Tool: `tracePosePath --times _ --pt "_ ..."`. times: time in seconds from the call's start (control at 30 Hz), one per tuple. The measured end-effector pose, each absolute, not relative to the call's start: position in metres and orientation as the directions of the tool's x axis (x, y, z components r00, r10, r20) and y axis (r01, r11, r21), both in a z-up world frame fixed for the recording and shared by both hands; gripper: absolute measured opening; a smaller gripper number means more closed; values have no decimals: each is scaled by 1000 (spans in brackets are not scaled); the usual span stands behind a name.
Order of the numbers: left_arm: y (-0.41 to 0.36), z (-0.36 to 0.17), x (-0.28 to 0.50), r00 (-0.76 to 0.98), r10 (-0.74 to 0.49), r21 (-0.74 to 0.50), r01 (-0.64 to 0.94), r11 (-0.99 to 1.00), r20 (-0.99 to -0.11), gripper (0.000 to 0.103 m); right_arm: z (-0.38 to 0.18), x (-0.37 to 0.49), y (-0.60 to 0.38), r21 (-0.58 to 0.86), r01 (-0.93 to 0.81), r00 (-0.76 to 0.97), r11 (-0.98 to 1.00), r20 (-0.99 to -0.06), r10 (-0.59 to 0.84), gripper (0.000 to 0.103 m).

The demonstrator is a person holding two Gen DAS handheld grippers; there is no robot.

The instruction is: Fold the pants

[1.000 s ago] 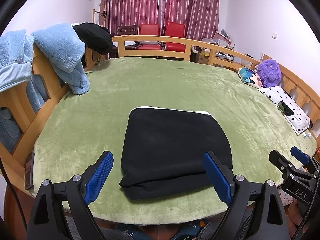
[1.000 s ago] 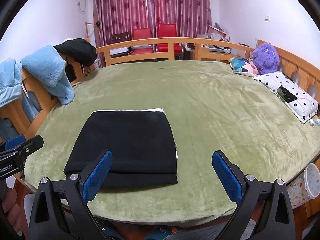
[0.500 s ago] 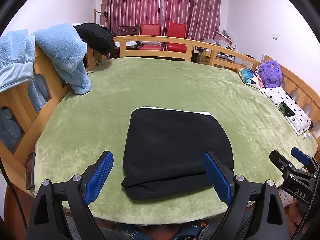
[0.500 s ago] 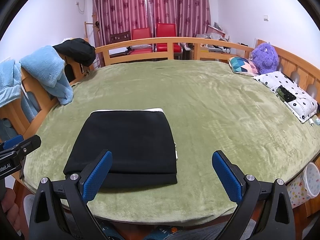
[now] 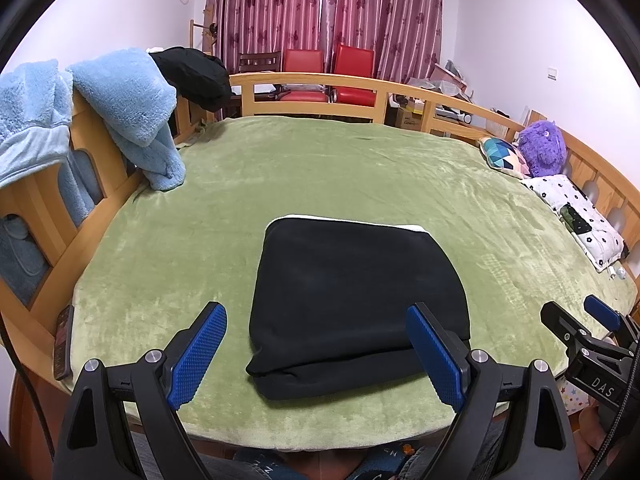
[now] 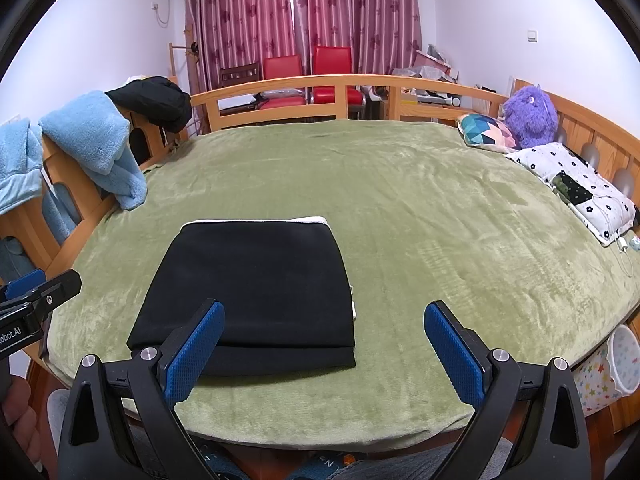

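While folded pants [image 5: 356, 300] lie flat, left gripper [image 5: 320, 356] hovers nearside, agape.

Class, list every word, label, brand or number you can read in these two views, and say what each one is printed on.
"DAS" on the body of the right gripper, at the left wrist view's right edge.
"obot.AI", its start cut off, on the body of the left gripper, at the right wrist view's left edge.
Print on the cardboard box behind the bed rail: too small to read.
Letters on the dark fabric at the bottom edge: only fragments, not legible.
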State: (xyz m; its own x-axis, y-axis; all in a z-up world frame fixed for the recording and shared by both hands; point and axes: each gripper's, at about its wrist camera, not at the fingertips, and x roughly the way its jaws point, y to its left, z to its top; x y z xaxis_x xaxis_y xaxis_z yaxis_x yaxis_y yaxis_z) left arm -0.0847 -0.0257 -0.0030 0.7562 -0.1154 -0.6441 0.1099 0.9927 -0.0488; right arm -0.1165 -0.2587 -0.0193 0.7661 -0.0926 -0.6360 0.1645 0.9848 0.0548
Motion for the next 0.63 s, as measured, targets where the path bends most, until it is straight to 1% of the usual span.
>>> tracePosePath --times 0.63 --pt "-31 -6 -80 759 -97 -37 96 995 -644 91 -27 -105 -258 67 152 762 986 -644 -74 99"
